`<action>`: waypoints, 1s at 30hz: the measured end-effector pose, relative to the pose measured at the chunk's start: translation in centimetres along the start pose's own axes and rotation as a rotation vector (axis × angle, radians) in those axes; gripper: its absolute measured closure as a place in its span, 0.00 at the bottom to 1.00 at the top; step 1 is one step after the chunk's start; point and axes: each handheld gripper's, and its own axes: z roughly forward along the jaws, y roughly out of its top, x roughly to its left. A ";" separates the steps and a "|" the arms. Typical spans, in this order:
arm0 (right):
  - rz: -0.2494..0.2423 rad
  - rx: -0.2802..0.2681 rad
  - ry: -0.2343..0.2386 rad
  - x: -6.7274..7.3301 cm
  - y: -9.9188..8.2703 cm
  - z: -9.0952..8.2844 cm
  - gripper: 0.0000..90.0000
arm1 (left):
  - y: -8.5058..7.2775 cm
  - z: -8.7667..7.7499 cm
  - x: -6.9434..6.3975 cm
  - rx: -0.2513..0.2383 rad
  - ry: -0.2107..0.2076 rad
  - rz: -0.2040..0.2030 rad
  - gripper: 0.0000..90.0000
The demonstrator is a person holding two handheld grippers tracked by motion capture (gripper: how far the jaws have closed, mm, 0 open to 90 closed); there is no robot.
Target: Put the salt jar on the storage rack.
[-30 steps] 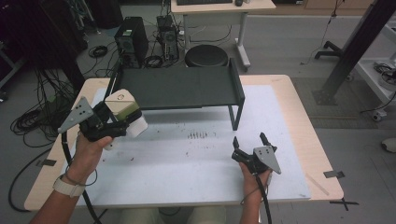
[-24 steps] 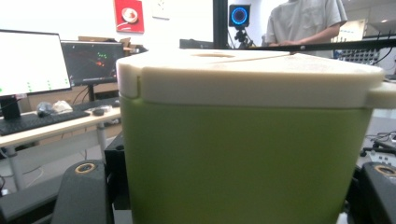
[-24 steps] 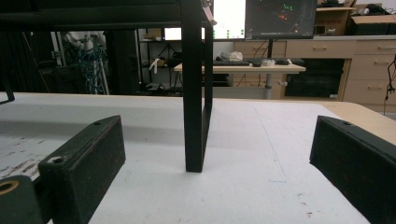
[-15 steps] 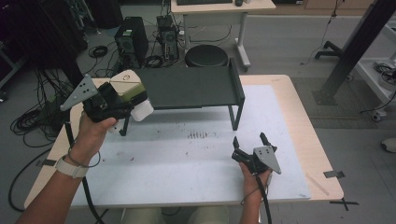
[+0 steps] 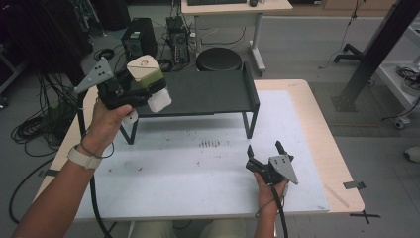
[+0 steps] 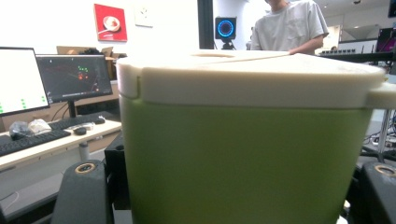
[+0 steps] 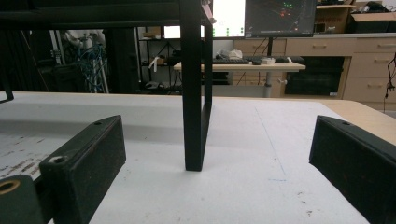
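1. In the high view the left gripper [image 5: 148, 91] is held up at the left end of the black shelf [image 5: 208, 94], with its jaws clamped on a green container [image 5: 146, 77] that has a cream lid [image 5: 142, 65]. The container is upright and off the table, above the shelf's left end.
2. The same view shows a white piece [image 5: 159, 100] just below the container at the gripper's tip; what it is cannot be told.
3. The left gripper view looks straight at the container's green wall [image 6: 243, 163] between its two black jaws, and shows what the high view leaves small: the lid has a seam at its left corner and a tab sticking out at the right [image 6: 383, 95].
4. Behind the container, that view also takes in monitors [image 6: 72, 77] on a desk and a person in a grey shirt [image 6: 292, 25] standing farther back.
5. The right gripper [image 5: 266, 148] rests low over the white table cover [image 5: 198, 173], well apart from the container, jaws spread with nothing between them.
6. The right gripper view gives the table-level side: the shelf's black leg [image 7: 192, 93] stands on the cover straight ahead, between the two open jaws but farther off.
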 end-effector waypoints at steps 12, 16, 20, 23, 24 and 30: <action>-0.002 -0.002 -0.001 0.0 0.0 0.0 0.04 | 0.9 3.3 1.6 0.020 0.014 0.005 0.33; -0.001 -0.002 0.000 0.0 0.0 0.0 0.04 | 0.8 4.2 1.9 0.025 0.018 0.001 0.33; -0.001 -0.002 0.000 0.0 0.0 0.0 0.04 | 0.8 4.9 2.2 0.029 0.021 -0.002 0.33; 0.000 -0.002 0.000 0.0 0.0 0.0 0.04 | 0.7 5.3 2.5 0.027 0.022 -0.006 0.33; 0.001 -0.002 0.000 0.0 0.0 0.0 0.04 | 0.6 5.5 2.5 0.028 0.022 -0.005 0.33; 0.002 -0.001 0.000 0.0 0.0 0.0 0.04 | 0.5 6.4 2.9 0.029 0.020 -0.011 0.33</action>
